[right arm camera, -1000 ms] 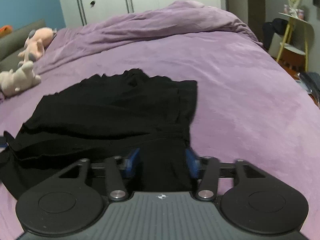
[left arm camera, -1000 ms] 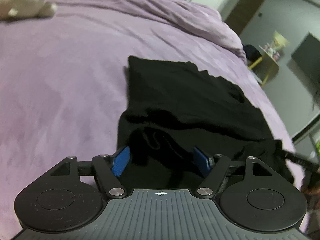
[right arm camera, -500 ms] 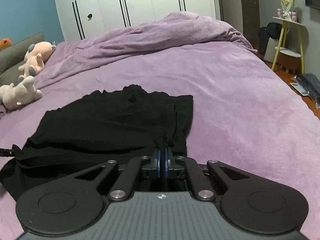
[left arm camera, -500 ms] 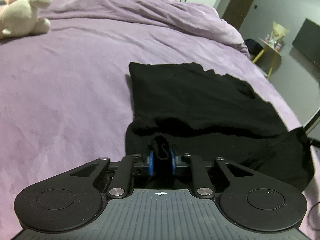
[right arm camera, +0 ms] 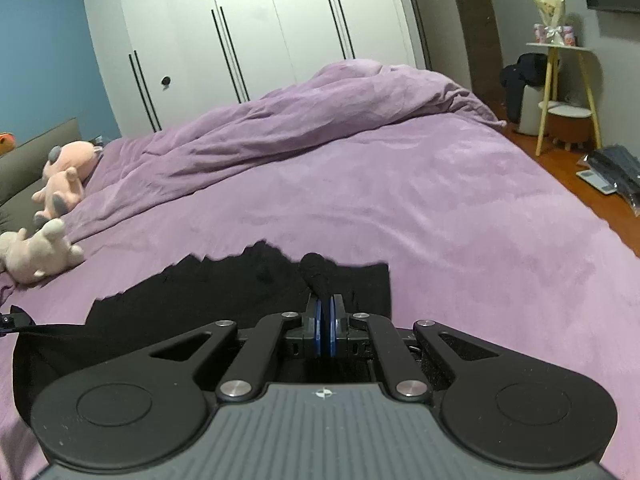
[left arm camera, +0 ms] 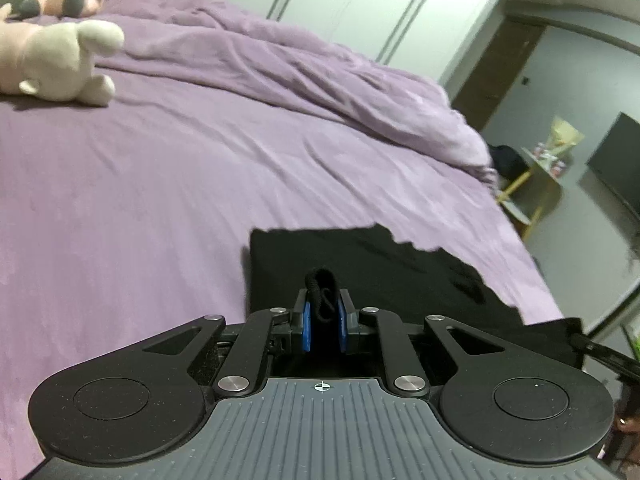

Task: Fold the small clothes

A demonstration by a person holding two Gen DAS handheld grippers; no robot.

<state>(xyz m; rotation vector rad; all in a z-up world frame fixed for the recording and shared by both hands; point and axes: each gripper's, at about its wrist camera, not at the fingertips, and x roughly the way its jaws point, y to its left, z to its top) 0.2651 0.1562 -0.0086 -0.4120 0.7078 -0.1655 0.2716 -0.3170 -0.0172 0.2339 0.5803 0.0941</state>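
A black garment [left arm camera: 400, 276] lies on the purple bed [left arm camera: 160, 184]. My left gripper [left arm camera: 323, 320] is shut on a bunched near edge of the garment, which pokes up between the blue pads. In the right wrist view the same black garment [right arm camera: 224, 292] spreads to the left, and my right gripper [right arm camera: 325, 324] is shut on another bunch of its near edge. Both grippers hold the cloth lifted off the bed; the far part still rests flat. The cloth below the grippers is hidden.
A crumpled purple duvet [right arm camera: 320, 112] lies at the far end of the bed. Plush toys [left arm camera: 52, 64] sit at the far left, also seen in the right wrist view [right arm camera: 36, 248]. A side table [right arm camera: 560, 92] and a white wardrobe [right arm camera: 260, 32] stand beyond the bed's right edge.
Both grippers went from open around the garment's near edge to shut on it. They have since lifted and moved forward, so less of the garment shows ahead.
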